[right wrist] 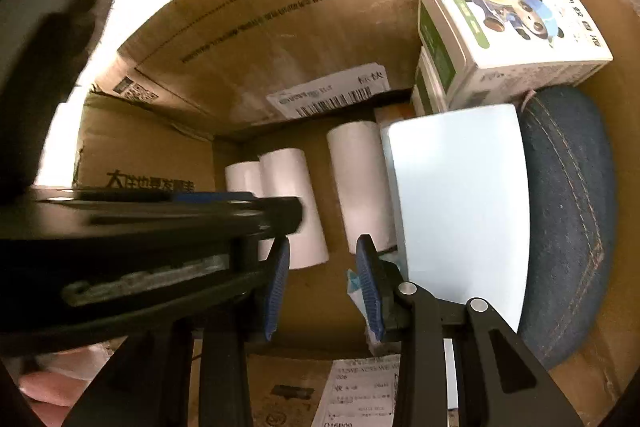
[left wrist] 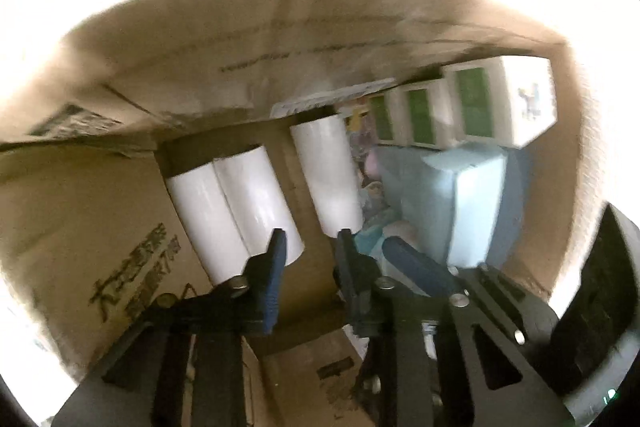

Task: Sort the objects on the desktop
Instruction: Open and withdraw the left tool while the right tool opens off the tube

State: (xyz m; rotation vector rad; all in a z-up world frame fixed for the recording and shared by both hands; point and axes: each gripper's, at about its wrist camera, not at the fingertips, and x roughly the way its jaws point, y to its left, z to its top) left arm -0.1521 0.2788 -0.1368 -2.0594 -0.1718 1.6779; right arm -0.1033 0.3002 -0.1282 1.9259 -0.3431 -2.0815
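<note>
I am looking down into a cardboard box (left wrist: 240, 47). Three white rolls (left wrist: 256, 199) lie on its floor, two side by side and one (left wrist: 324, 171) apart to the right. My left gripper (left wrist: 311, 255) hangs over the near ends of the rolls, open a little, with only cardboard floor between its fingers. In the right wrist view the same rolls (right wrist: 292, 203) lie ahead. My right gripper (right wrist: 322, 283) is open by a narrow gap and holds nothing. Its right finger (right wrist: 368, 287) stands close beside a light blue box (right wrist: 460, 199). The left gripper's black body (right wrist: 160, 219) crosses in from the left.
White boxes with green panels (right wrist: 512, 27) are stacked in the far right corner. A round denim item (right wrist: 568, 207) lies along the right wall. A barcode label (right wrist: 328, 95) is stuck on the far wall, and a printed slip (right wrist: 360, 395) lies near. A hand (right wrist: 48, 387) shows at the lower left.
</note>
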